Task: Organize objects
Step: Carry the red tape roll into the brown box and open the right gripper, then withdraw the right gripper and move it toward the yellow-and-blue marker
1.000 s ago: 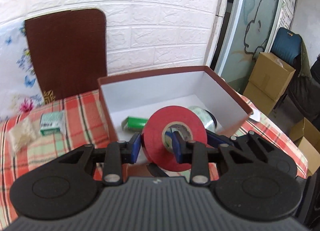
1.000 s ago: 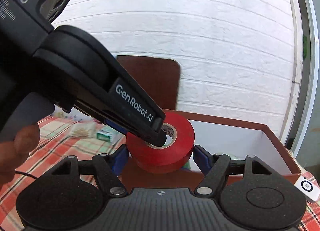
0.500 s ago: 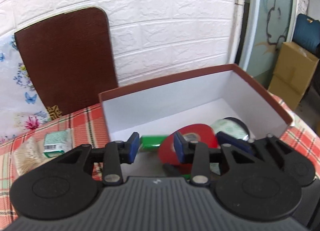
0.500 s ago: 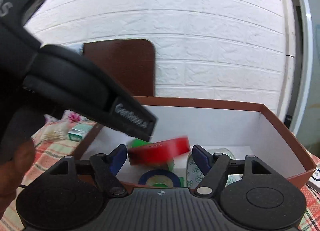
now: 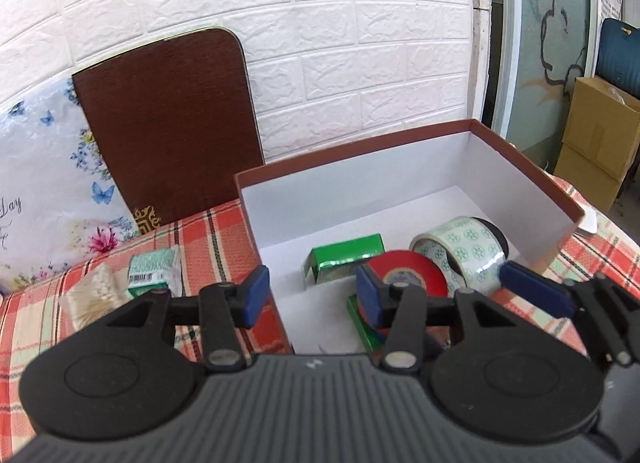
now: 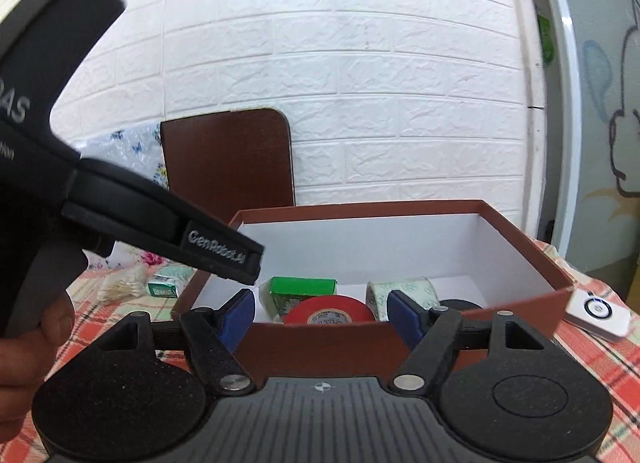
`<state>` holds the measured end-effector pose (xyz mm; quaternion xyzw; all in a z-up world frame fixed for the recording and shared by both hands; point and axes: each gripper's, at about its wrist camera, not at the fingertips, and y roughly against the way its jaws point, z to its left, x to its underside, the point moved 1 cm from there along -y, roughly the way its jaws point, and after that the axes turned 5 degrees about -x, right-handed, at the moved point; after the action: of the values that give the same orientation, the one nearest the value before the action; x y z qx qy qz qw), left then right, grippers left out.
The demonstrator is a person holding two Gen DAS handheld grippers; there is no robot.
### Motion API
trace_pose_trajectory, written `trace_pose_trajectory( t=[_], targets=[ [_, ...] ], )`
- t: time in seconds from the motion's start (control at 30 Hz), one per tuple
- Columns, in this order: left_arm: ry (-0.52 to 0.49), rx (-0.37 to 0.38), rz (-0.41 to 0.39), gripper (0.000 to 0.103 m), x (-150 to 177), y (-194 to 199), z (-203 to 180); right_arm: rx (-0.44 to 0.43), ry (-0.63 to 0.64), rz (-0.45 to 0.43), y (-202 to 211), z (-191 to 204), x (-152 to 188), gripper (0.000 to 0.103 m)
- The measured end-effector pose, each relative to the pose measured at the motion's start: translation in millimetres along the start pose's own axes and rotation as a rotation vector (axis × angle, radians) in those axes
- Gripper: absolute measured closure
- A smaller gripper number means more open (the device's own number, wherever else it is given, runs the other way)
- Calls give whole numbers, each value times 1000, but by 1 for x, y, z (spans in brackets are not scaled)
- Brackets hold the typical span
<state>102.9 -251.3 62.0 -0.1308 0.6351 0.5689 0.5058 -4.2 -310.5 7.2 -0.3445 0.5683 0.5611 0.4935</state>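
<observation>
1. the left gripper (image 5: 310, 297), at the lower centre of its own view, has its blue pads apart and the jaws are opening; nothing is between them, only the bare white floor of the box.
2. the right gripper (image 6: 322, 317), low in its view, also has its jaws spreading; they stand apart just outside the near wall of the box and nothing is clamped.
3. the brown box (image 5: 360, 155) with a white inside fills the middle right of the left view. in it the red tape roll (image 5: 408, 269) lies flat, resting partly on a green packet (image 5: 362, 325) at the near wall.
4. behind the red roll lies a shiny green packet (image 5: 346, 257), and to the right a patterned clear tape roll (image 5: 466, 247) stands on edge against a black roll (image 5: 496, 235).
5. in the right view the left gripper's black body crosses the left half of the frame, its tip over the box's left corner, and a hand (image 6: 28, 339) holds it at the lower left.
6. on the plaid tablecloth (image 5: 212, 231), left of the box, lie a small green-and-white box (image 5: 150, 271) and a bag of cotton swabs (image 5: 94, 297).
7. a brown board (image 5: 168, 123) leans on the white brick wall at the upper left; a white device (image 6: 598, 313) lies to the right of the box.
</observation>
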Motion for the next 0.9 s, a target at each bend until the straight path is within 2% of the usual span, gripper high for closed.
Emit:
trace_pose_trajectory(
  t=[0.3,0.7,0.77,0.9],
  targets=[
    [29,-11,22,50,29,25,7,-16,-55,40,38,4,19,30],
    [46,-26,65,46,65,42,13,-48,-74,84,60,11,33,29],
    [52,-29,68,44,69,45,15,-49,-81,91,62,12,34,27],
    [53,-66,57,27,79,55,17,-47,-101,131,62,10,38,22]
  ],
)
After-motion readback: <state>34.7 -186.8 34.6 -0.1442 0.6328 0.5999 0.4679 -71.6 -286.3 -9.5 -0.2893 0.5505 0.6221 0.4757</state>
